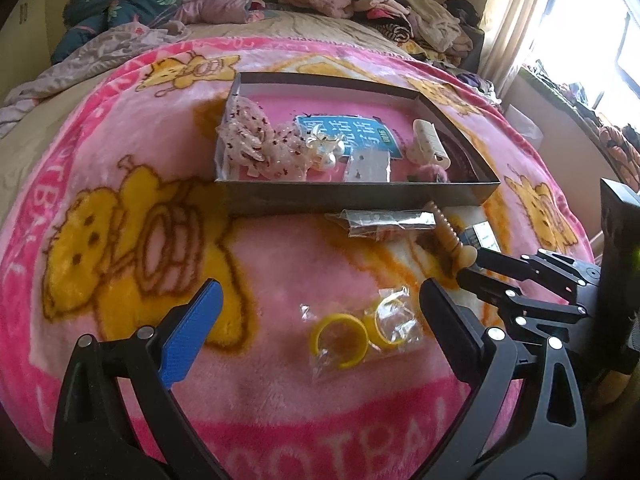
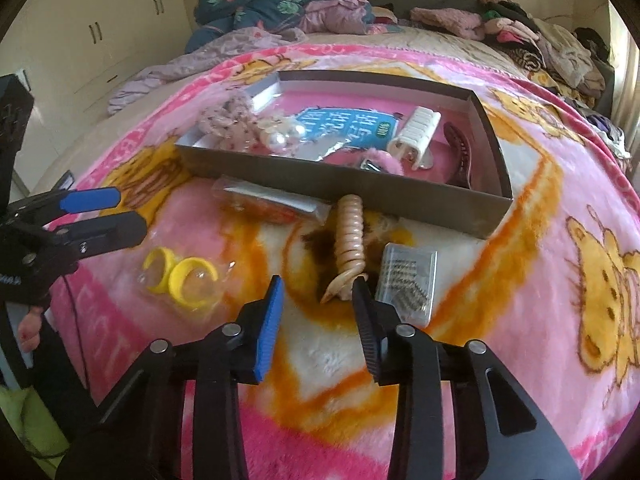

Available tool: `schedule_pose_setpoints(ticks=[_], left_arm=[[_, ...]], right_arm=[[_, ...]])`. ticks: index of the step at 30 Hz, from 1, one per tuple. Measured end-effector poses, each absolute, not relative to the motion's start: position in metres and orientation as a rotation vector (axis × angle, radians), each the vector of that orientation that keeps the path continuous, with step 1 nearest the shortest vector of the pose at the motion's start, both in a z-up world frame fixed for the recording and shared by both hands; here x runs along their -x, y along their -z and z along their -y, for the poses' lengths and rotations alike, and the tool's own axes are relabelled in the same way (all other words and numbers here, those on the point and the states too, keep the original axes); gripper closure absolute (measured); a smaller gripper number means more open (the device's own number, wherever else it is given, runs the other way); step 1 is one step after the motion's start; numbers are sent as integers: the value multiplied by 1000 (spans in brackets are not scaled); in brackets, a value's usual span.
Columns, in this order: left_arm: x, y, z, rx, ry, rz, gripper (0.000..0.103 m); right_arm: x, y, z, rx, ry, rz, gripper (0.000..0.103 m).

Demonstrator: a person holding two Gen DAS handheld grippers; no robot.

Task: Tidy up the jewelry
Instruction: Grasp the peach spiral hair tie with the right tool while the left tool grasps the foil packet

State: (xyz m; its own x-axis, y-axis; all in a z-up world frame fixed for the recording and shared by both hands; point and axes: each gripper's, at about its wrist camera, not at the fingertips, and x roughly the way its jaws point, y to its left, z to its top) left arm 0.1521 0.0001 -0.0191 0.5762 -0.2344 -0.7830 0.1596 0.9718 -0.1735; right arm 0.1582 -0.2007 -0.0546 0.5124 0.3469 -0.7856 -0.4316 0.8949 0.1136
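Observation:
A shallow grey box (image 1: 352, 196) (image 2: 280, 178) lies on the pink blanket, holding hair clips, pearl pieces and a pink scrunchie. In front of it lie a clear bag of yellow rings (image 1: 360, 332) (image 2: 182, 276), a beige beaded hair claw (image 2: 350, 240) (image 1: 452, 236), a flat clear packet (image 1: 384, 220) (image 2: 264, 200) and a small clear case of hairpins (image 2: 408, 280). My left gripper (image 1: 320, 300) is open, with the yellow rings just ahead between its fingers. My right gripper (image 2: 318, 292) is open, its tips at the near end of the beige claw without gripping it.
The pink cartoon blanket (image 1: 120, 240) covers the bed. Piled clothes and bedding (image 1: 160, 0) lie along the far side. A curtained window (image 1: 560, 40) is at the right, and white cupboards (image 2: 100, 40) at the left.

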Motion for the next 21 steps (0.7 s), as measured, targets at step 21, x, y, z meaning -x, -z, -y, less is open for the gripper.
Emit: schedule_pose_setpoints(ticks=[21], left_arm=[[-221, 58, 14, 288, 362, -1073, 17]], right_arm=[[-201, 75, 186, 138, -457, -956, 86]])
